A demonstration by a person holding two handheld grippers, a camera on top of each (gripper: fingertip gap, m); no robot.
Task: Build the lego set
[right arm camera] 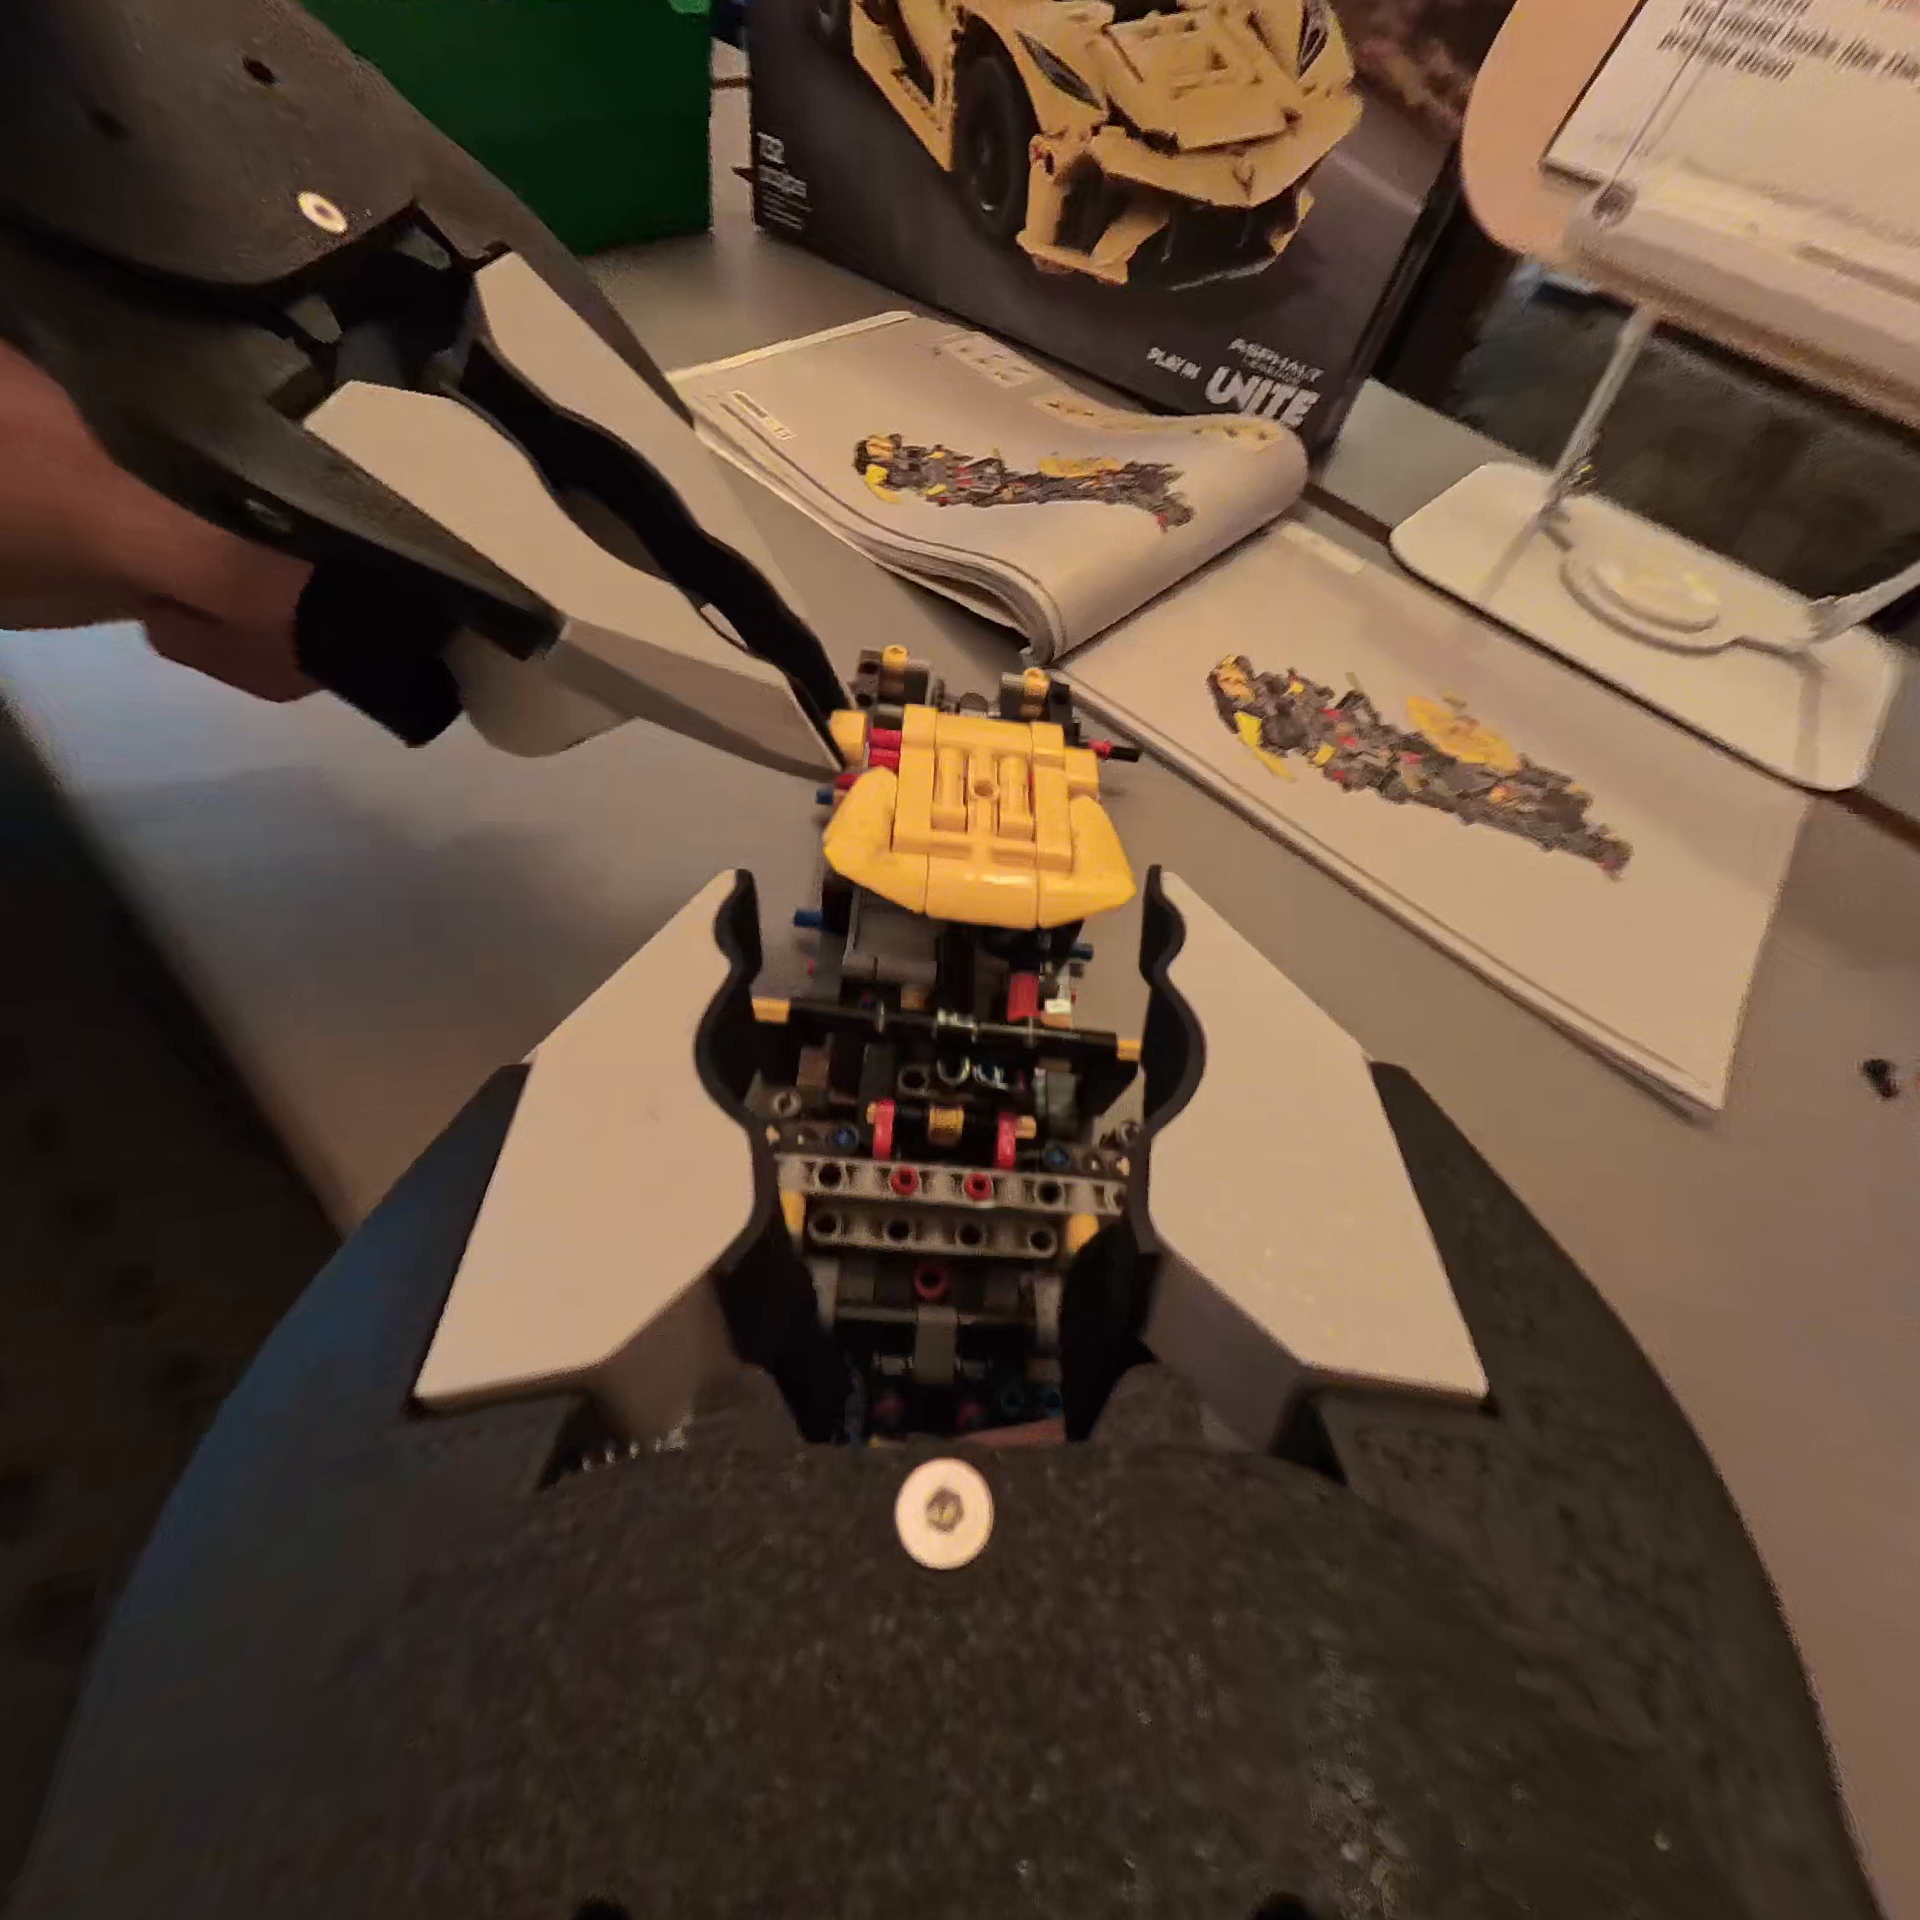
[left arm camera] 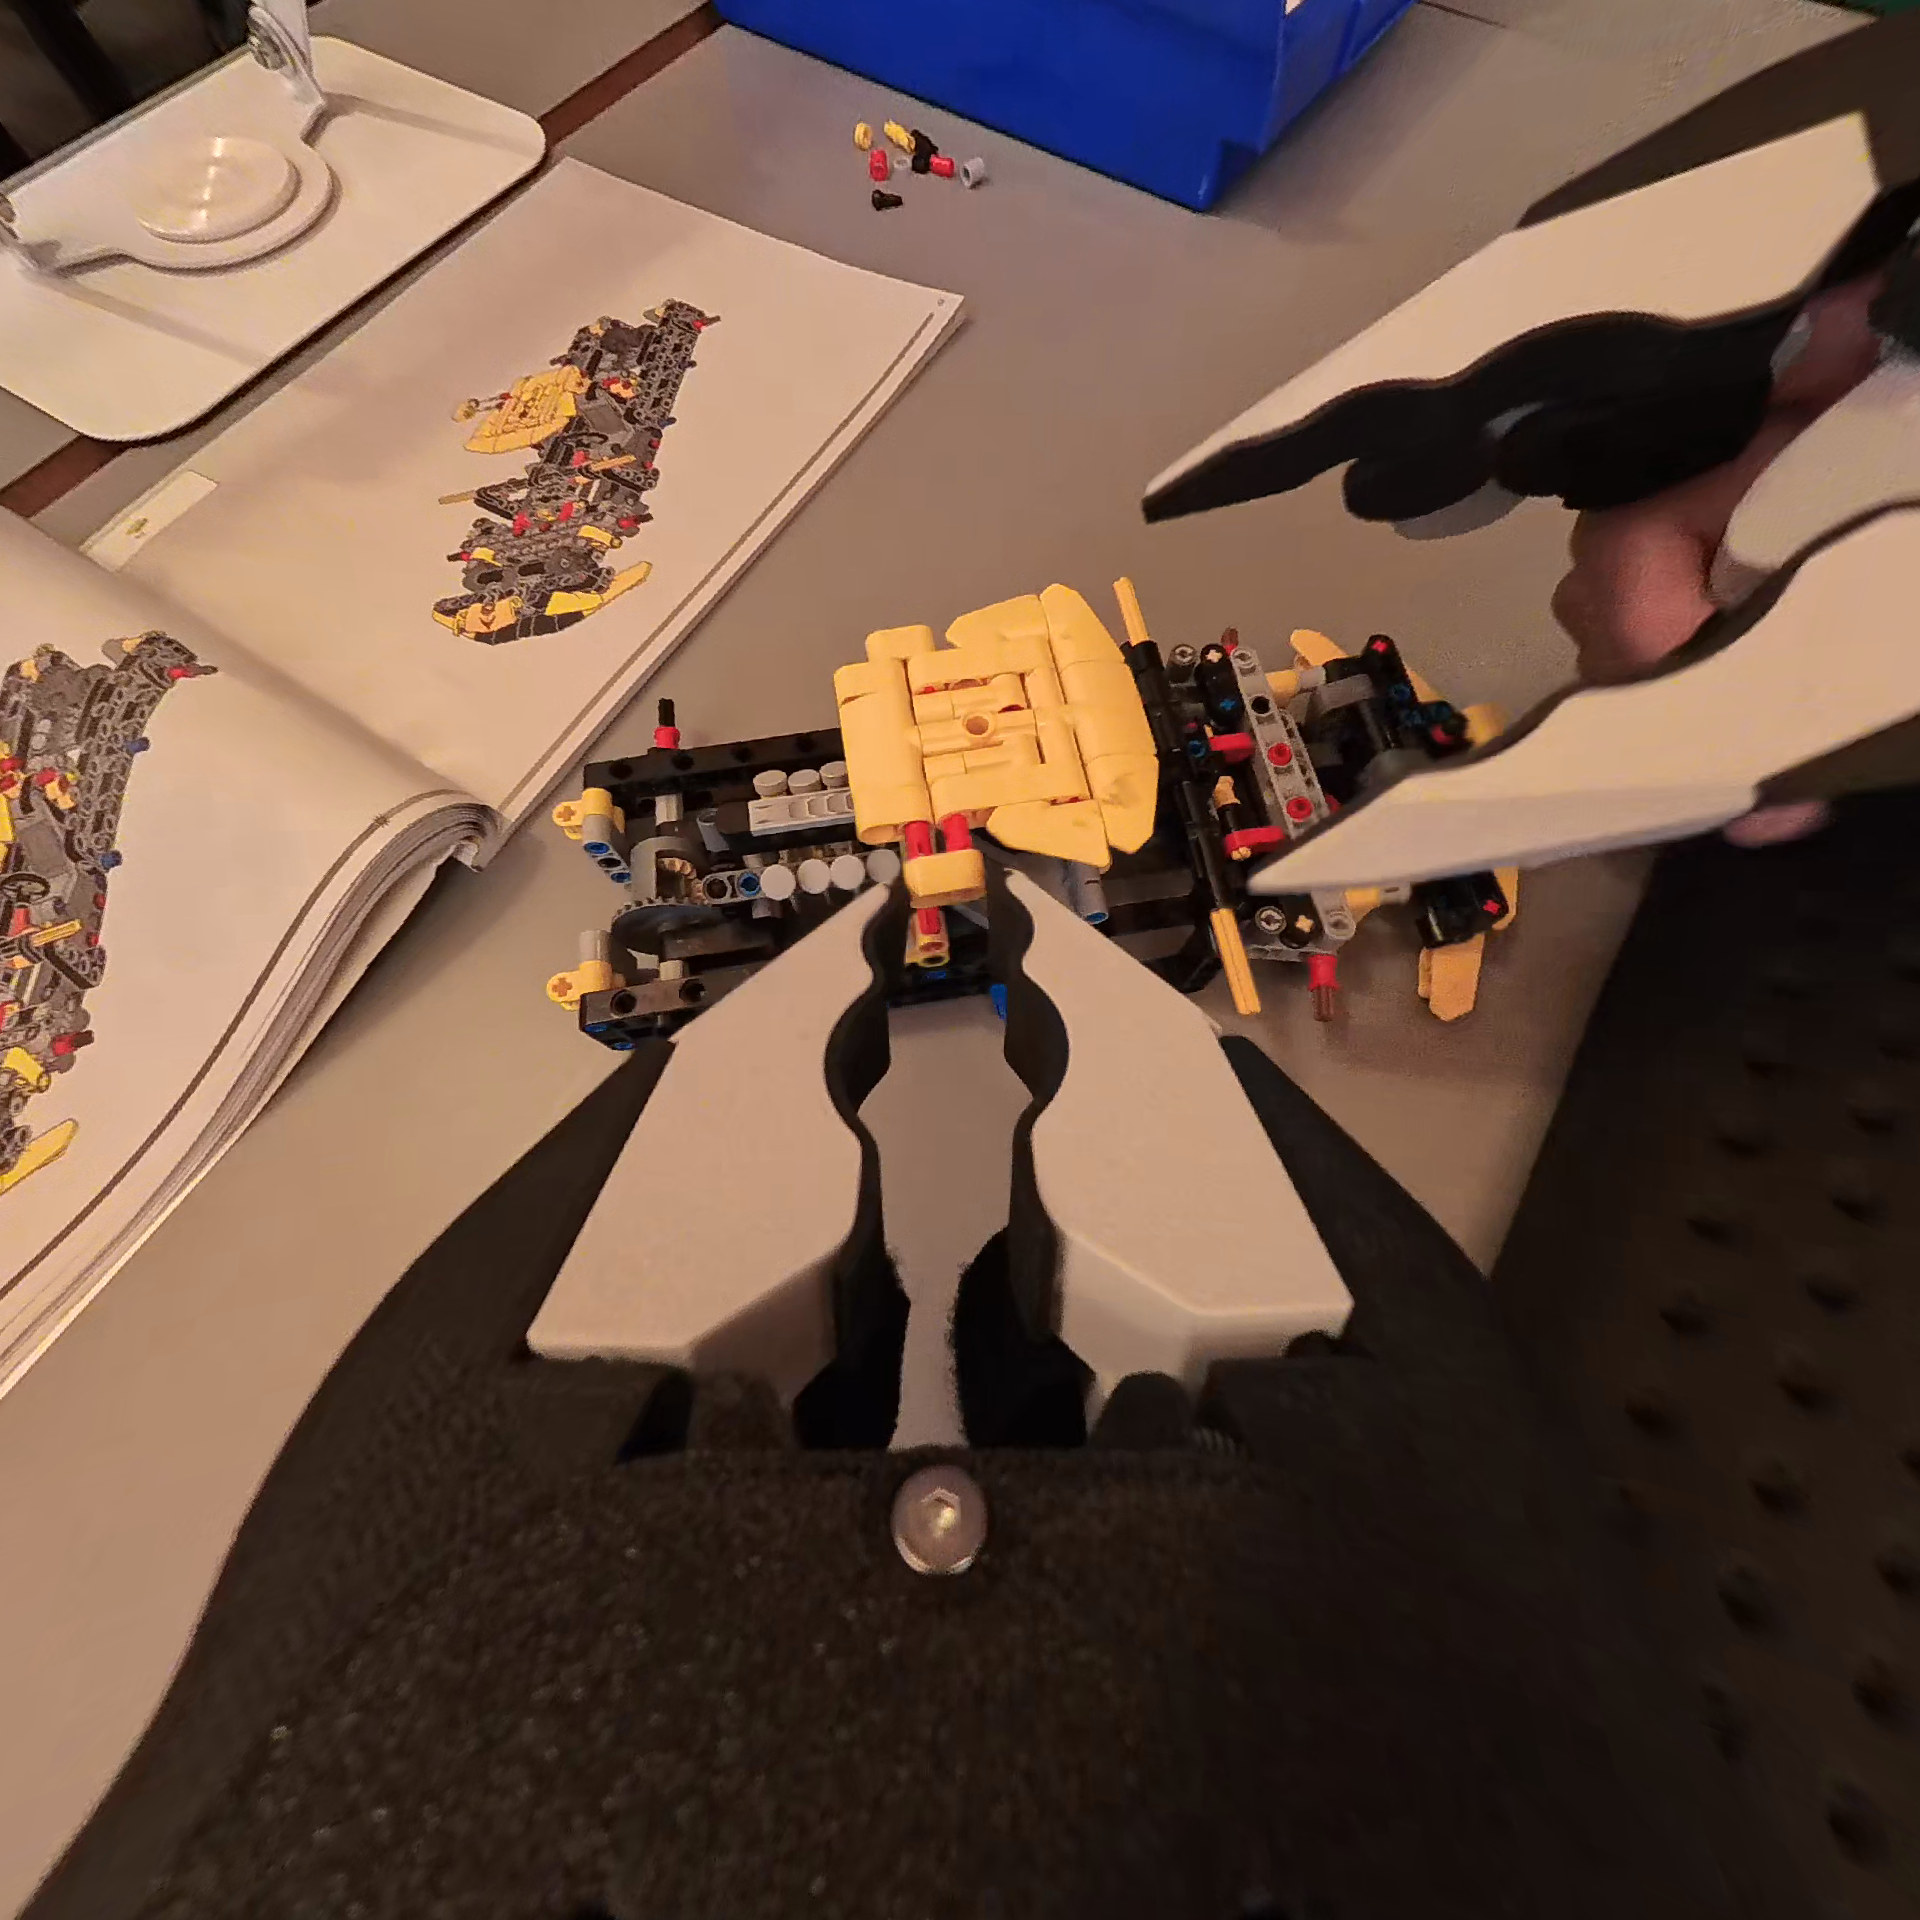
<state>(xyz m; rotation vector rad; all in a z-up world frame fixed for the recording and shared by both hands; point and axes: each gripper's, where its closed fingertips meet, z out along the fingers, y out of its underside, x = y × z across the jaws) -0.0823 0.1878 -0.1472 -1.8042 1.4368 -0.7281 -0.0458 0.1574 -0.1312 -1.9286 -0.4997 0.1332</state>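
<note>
Left hand-held gripper narrowed onto a small yellow piece at the lego car's side. Car: black-grey frame, red pins, yellow roof panel, lying on grey worktop. Right hand-held gripper spread wide, straddling its end.

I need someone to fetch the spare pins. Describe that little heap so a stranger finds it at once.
Start at the blue bin at the table's far edge. Just in front of it, beyond the open instruction booklet, lies the heap of loose pins. They alone are scattered, not joined to the model.
</note>
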